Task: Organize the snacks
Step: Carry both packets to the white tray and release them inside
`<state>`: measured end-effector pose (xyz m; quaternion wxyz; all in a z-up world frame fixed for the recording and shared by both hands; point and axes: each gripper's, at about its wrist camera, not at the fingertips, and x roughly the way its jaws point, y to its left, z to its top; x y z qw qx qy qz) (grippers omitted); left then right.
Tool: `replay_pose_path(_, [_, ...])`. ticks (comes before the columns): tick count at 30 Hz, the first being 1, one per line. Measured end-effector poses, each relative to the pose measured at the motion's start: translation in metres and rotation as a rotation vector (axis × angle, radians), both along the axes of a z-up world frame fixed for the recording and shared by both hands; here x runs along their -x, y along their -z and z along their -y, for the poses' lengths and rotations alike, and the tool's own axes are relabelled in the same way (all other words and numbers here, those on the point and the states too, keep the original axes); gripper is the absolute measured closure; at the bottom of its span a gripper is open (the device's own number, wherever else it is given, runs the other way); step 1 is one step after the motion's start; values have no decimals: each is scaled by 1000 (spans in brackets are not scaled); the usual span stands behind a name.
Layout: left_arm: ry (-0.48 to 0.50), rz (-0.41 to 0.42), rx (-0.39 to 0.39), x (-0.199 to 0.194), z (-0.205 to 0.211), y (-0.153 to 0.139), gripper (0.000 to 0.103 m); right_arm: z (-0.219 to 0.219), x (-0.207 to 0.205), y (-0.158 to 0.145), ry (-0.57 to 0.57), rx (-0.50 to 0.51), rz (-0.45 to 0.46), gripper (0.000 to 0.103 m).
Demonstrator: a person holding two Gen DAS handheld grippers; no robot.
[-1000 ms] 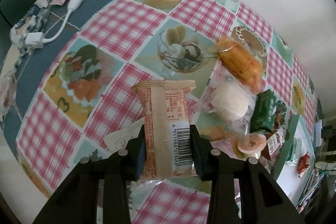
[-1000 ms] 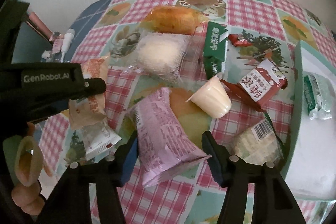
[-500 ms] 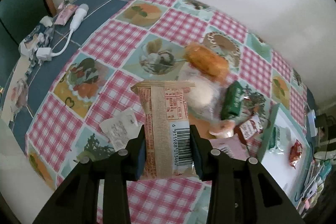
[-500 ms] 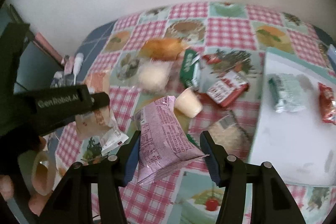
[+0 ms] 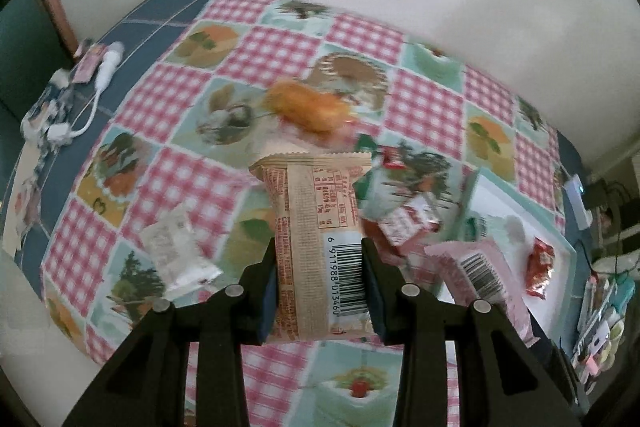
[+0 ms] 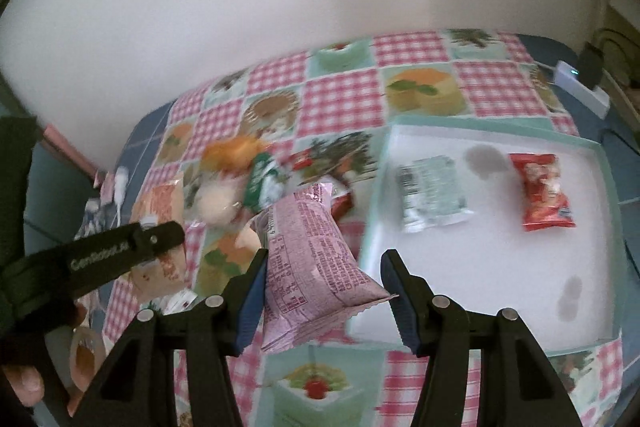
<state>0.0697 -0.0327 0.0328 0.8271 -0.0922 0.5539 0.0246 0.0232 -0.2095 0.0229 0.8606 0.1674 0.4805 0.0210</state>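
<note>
Two snack packets (image 6: 434, 199) are lying side by side in the tray (image 6: 612, 227); loose snacks are sitting piled to its left on the tablecloth (image 6: 344, 95).

You are holding a tan barcoded snack packet (image 5: 318, 247) upright and a pink snack packet (image 6: 310, 259) tilted above the tablecloth, while a green-and-white packet (image 6: 432, 193) and a red packet (image 6: 544, 191) are lying flat in the white tray (image 6: 492, 131).

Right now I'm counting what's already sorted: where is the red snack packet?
In the right wrist view, the red snack packet lies inside the white tray, near its far right wall, right of the green-and-white packet.
</note>
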Motion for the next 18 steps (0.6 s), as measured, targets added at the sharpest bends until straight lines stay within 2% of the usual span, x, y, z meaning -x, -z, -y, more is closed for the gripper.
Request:
replay_pose_path(7, [97,15,-10,-1,54,-3,64,60,6,3,135,-87,-3,44])
replay_pose_path(18, [258,6,-36,15,118,8,64,142,33,2,340,-111,12,44])
